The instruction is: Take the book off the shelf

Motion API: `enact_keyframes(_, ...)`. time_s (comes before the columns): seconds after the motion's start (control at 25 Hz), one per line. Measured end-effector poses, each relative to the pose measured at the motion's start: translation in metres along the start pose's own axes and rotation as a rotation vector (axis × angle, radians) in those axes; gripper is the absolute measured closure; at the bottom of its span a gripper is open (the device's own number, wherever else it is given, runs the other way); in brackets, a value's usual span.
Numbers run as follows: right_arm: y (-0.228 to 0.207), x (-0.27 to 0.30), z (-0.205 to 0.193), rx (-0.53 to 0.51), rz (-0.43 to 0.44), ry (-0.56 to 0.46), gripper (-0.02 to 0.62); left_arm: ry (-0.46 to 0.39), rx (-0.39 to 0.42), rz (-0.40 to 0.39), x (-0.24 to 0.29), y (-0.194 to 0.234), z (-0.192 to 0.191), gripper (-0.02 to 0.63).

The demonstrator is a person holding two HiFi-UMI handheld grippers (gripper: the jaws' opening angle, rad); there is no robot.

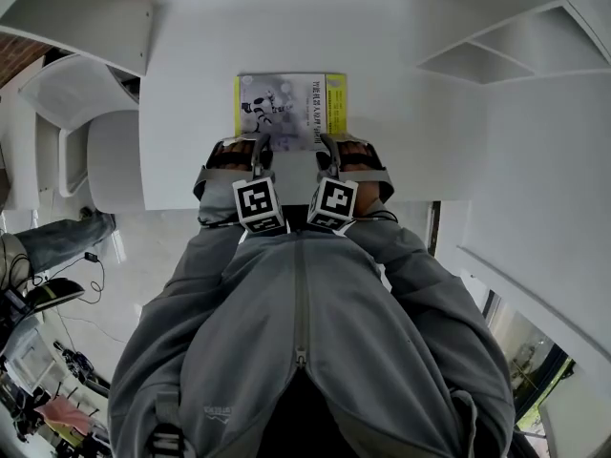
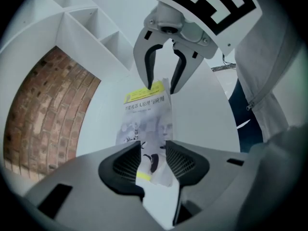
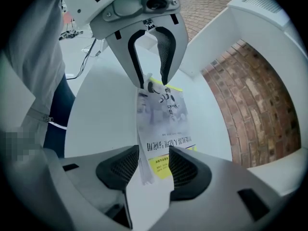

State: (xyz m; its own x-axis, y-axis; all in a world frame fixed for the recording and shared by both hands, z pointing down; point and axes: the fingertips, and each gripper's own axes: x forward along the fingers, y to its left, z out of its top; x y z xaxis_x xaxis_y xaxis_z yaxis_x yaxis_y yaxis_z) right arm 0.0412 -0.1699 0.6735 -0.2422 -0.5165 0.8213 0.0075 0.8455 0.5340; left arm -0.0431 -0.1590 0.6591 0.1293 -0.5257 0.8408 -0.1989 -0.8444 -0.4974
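The book (image 1: 291, 111), grey cover with yellow bands, looks to lie flat and face up on the white table (image 1: 191, 113). My left gripper (image 1: 260, 144) and right gripper (image 1: 329, 144) stand side by side at its near edge. In the left gripper view the book (image 2: 147, 121) runs between my left gripper's (image 2: 153, 160) jaws, with a gap at each pad. The right gripper (image 2: 162, 88) straddles its other end. In the right gripper view the book (image 3: 166, 117) passes loosely between my right gripper's (image 3: 154, 165) spread jaws, and the left gripper (image 3: 153, 83) stands opposite, open.
White shelf compartments (image 1: 496, 55) rise at the back right, also seen in the left gripper view (image 2: 82, 23). A brick wall (image 3: 255, 95) shows behind an arched opening. A white chair (image 1: 105, 151) stands left of the table. The person's grey jacket (image 1: 296, 332) fills the foreground.
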Motion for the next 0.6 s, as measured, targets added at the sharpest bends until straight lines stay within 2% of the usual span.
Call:
enact_keyframes(0.08, 0.003, -0.01, -0.009, -0.004, -0.012, 0.009, 0.39, -0.01, -0.002, 0.037, -0.012, 0.003, 0.012, 0.468)
enact_keyframes(0.16, 0.002, -0.018, -0.009, 0.009, -0.023, -0.005, 0.39, -0.015, 0.0, 0.086, -0.022, 0.01, 0.018, 0.542)
enact_keyframes(0.24, -0.007, -0.025, -0.003, 0.024, -0.051, -0.02, 0.39, -0.028, -0.01, 0.121, -0.031, 0.02, 0.021, 0.578)
enact_keyframes(0.4, -0.032, -0.045, 0.009, 0.078, -0.093, -0.056, 0.39, -0.077, -0.087, 0.169, -0.053, 0.045, 0.031, 0.598)
enact_keyframes(0.48, -0.05, -0.058, 0.014, 0.098, -0.14, -0.08, 0.394, -0.115, -0.143, 0.181, -0.065, 0.058, 0.039, 0.598)
enact_keyframes(0.6, -0.079, -0.078, 0.021, 0.128, -0.214, -0.113, 0.446, -0.17, -0.21, 0.209, -0.085, 0.08, 0.05, 0.598)
